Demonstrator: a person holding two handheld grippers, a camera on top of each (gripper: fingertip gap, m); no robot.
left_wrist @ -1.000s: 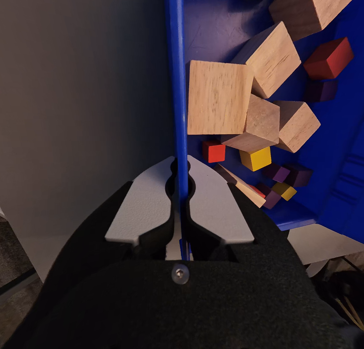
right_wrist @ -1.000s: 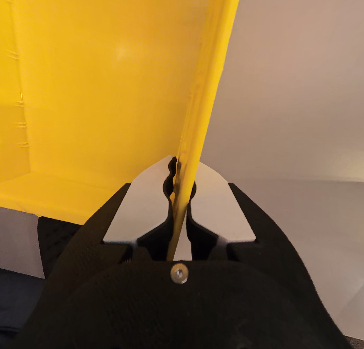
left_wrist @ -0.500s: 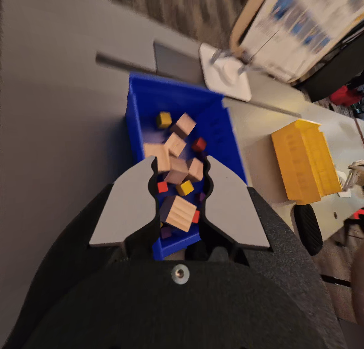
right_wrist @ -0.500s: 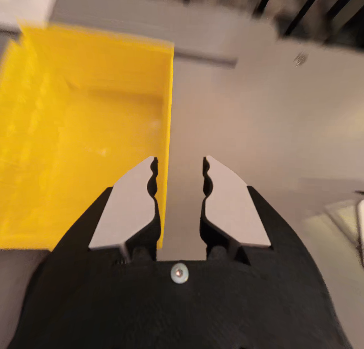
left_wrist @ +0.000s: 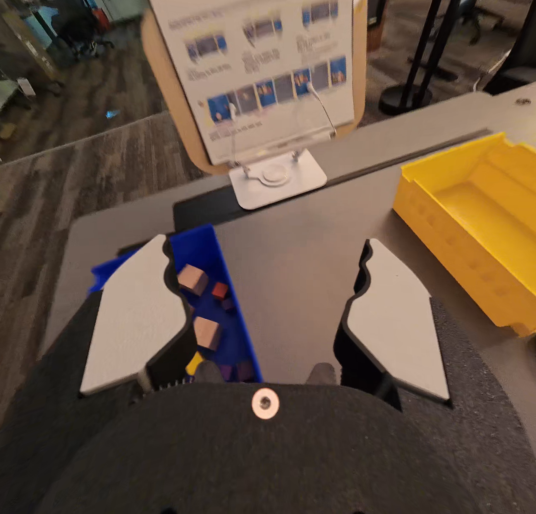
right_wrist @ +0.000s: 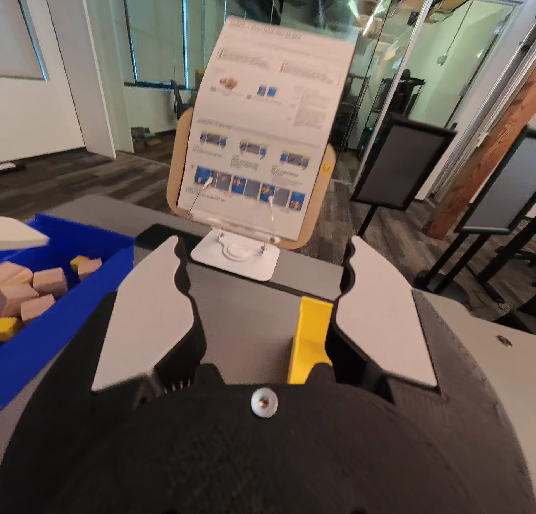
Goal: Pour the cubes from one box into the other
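Observation:
A blue box with several wooden and coloured cubes sits on the grey table, partly hidden behind my left gripper's left finger. My left gripper is wide open and empty, raised above the table to the right of the blue box. A yellow box stands empty at the right. In the right wrist view, my right gripper is wide open and empty; a corner of the yellow box shows between its fingers, and the blue box with cubes lies at the left.
A document stand with a printed sheet on a white base stands at the table's far edge; it also shows in the right wrist view. Black sign stands are on the floor beyond. The other gripper's fingertip shows over the blue box.
Both grippers let go of the box walls, opened wide, and pulled back and up. The views now tilt toward the room. Both boxes rest on the table.

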